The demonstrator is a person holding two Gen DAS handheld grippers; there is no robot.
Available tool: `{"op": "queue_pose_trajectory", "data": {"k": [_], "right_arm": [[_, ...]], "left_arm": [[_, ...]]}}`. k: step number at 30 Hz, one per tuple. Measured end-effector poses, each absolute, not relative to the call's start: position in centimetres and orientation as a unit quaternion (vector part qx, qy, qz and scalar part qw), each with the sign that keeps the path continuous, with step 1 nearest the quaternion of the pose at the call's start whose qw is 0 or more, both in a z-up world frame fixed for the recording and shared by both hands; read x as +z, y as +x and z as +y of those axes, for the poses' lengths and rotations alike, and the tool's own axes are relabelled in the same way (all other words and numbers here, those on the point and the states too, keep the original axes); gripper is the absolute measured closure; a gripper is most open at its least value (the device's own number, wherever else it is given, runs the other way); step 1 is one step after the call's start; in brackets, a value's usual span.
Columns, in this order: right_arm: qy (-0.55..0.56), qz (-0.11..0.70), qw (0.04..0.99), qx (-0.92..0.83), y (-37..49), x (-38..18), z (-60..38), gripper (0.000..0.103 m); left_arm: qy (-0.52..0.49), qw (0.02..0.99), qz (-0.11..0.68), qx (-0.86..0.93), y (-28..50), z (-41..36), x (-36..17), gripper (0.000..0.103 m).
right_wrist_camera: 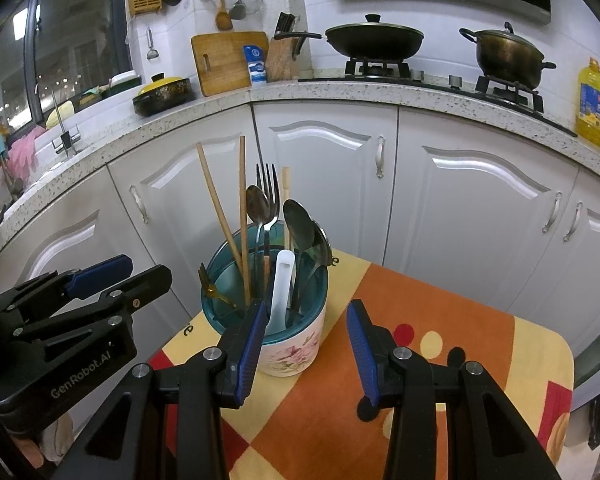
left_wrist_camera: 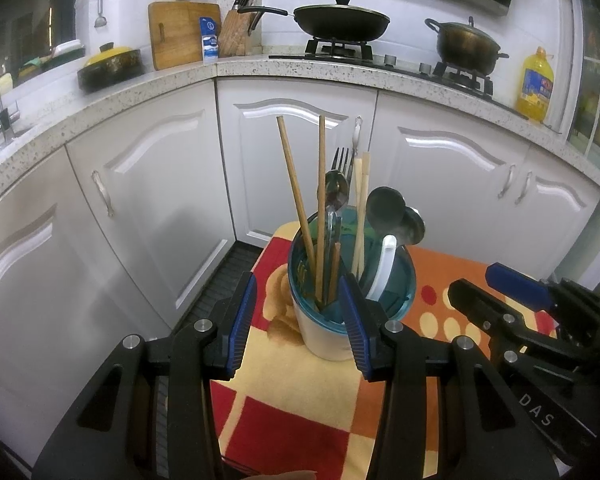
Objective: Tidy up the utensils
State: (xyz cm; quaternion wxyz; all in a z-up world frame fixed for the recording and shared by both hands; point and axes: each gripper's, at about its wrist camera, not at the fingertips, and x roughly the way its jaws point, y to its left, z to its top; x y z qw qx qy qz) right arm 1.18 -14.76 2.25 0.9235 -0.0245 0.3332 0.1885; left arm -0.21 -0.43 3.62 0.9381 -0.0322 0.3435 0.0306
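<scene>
Kitchen table [right_wrist_camera: 440, 292]; utensil holder [left_wrist_camera: 324, 336] between unclenched left claw [left_wrist_camera: 298, 328]; right claw [right_wrist_camera: 306, 350] likewise released, empty

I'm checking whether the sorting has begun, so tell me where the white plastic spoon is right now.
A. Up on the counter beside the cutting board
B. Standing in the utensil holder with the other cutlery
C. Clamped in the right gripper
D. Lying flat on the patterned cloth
B: the white plastic spoon stands inside the utensil holder among the chopsticks and metal spoons, while both grippers are open and empty.
</scene>
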Motion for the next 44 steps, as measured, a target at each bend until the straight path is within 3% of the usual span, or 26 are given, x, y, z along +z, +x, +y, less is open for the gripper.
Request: {"op": "queue_pose_trajectory", "data": {"k": [44], "right_arm": [[-0.012, 0.346, 0.920, 0.183, 1.8, 0.8, -15.9, 0.063]], "left_arm": [[-0.025, 0.936, 0.351, 0.020, 0.3, -1.5, 3.0, 0.061]]}}
